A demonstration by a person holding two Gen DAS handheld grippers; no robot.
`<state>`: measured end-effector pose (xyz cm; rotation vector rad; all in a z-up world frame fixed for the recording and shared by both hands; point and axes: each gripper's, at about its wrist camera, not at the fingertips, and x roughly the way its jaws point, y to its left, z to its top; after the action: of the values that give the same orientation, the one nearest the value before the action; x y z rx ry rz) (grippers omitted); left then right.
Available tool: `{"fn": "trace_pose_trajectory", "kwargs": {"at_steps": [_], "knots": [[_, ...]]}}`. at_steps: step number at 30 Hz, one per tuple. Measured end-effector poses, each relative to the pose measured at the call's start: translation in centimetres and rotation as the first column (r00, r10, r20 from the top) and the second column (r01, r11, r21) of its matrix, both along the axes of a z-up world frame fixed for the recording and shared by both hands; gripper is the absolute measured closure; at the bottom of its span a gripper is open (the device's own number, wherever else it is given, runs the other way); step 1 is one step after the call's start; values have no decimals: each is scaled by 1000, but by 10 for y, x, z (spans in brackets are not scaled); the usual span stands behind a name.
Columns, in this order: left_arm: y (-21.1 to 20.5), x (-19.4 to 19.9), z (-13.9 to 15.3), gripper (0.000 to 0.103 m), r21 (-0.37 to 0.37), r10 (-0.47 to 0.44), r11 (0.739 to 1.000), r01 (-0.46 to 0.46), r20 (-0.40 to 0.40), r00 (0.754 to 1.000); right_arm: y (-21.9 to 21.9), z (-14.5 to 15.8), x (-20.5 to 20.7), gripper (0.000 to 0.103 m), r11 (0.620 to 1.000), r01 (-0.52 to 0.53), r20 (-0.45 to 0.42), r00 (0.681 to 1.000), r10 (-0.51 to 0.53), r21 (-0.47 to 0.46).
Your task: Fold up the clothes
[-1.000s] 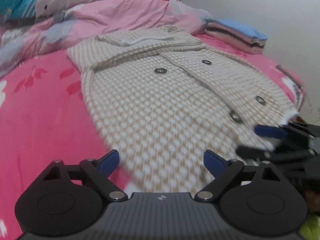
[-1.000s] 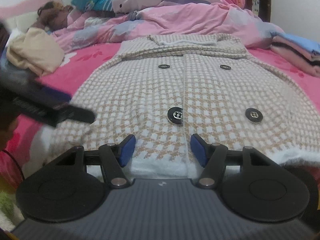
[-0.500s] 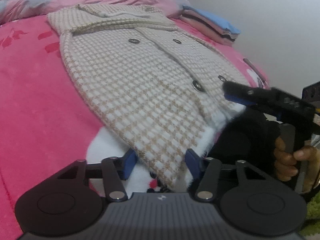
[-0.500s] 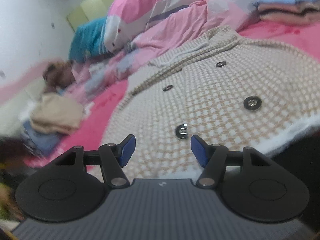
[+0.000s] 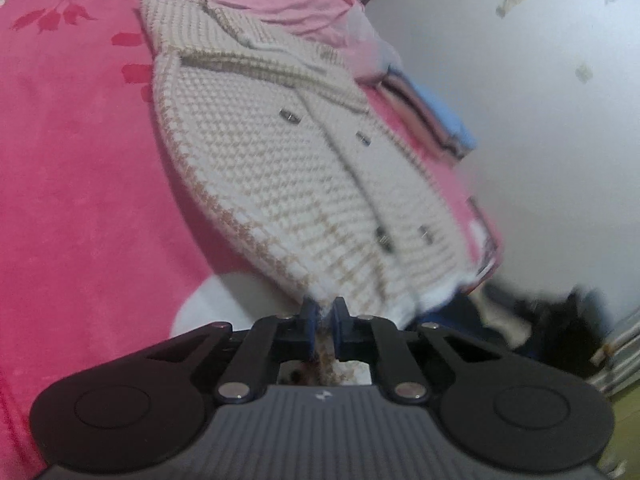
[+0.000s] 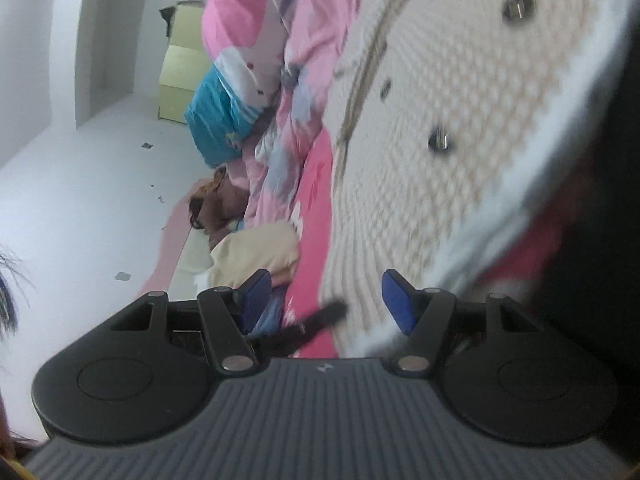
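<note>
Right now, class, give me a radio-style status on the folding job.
Left hand-held gripper shut on the checked jacket hem. Right hand-held gripper open, nothing between its fingers. Jacket spread on the pink bed. Nothing visibly in the way.

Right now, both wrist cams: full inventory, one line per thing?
coat: 1, beige-white check with dark buttons, flat on the bed, hem nearest the grippers
bedsheet: 1, hot pink, under the coat
duvet: 1, pink with blue patches, bunched beyond the collar
folded stack: 1, blue on top, by the wall
cream garment: 1, crumpled, bed edge
yellow cabinet: 1, far wall
left gripper: blue pads pinching the coat's hem corner
right gripper: blue pads apart, at the hem
</note>
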<state>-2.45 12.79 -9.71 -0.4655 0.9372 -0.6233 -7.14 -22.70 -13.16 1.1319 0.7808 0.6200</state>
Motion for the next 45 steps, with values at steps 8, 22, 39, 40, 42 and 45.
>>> {"fn": "trace_pose_trajectory", "kwargs": {"at_steps": [8, 22, 39, 40, 42, 45], "knots": [[9, 12, 11, 95, -140, 19, 990, -23, -33, 999, 18, -32, -11, 39, 973, 30, -171, 985, 9, 229], [20, 17, -1, 83, -284, 14, 958, -42, -97, 995, 36, -48, 6, 87, 927, 130, -206, 977, -59, 352], [-9, 58, -52, 58, -407, -23, 908, -96, -278, 960, 33, -33, 13, 97, 956, 64, -86, 995, -41, 287], [-13, 60, -55, 62, -412, -29, 906, -94, -282, 959, 32, -32, 13, 97, 959, 56, -77, 996, -35, 277], [-22, 63, -56, 70, -402, -44, 913, -74, -277, 960, 31, -29, 13, 95, 966, 37, -59, 998, -23, 256], [-31, 68, -56, 83, -370, -61, 928, -42, -261, 963, 26, -13, 13, 92, 993, -27, -8, 1000, 28, 117]]}}
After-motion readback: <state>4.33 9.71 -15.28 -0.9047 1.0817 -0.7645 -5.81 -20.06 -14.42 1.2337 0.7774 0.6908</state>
